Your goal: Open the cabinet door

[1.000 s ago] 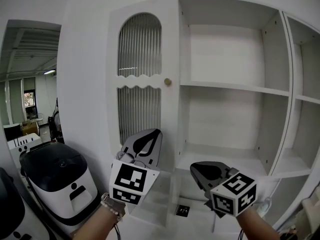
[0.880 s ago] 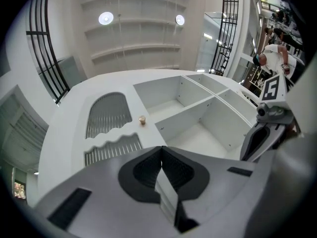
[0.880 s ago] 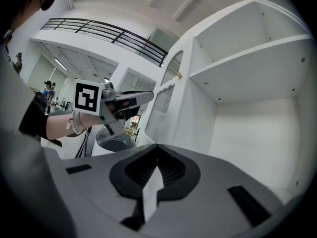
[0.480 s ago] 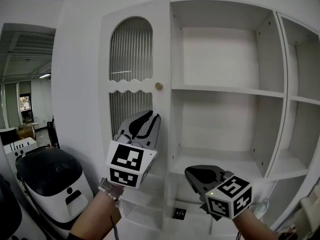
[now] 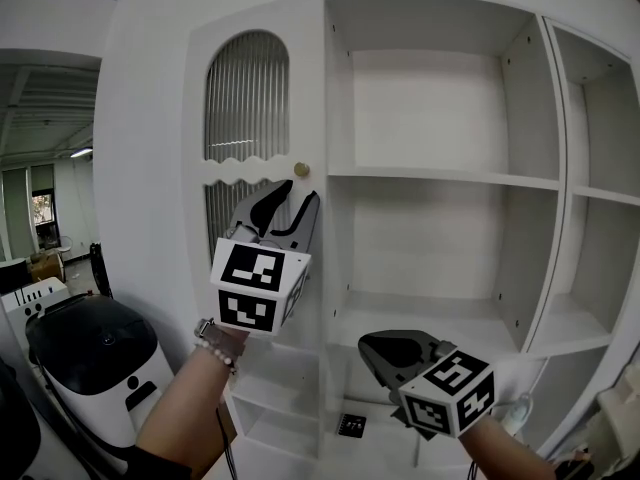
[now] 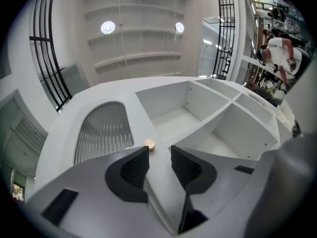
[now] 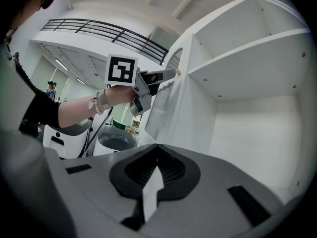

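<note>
the cabinet door stands at the left end of the white cabinet, just beside the open shelves, and looks flush with the cabinet front. it has two ribbed glass panels, the upper one arched, with a wavy white band between them. its small brass knob sits on the door's right edge, level with that band. the left gripper is raised in front of the door and tilted upward, its tips just below the knob. its jaws are opening, with a clear gap between the dark pads and nothing gripped; in the left gripper view the knob shows just beyond the tip of the left jaw, and only the door's white edge lies past the gap. whether a tip touches the door cannot be told. the right gripper is held low and level in front of the shelves, well apart from the door, its jaws closed together on nothing. at lower left, beside the cabinet, sits a white appliance with a black lid.
</note>
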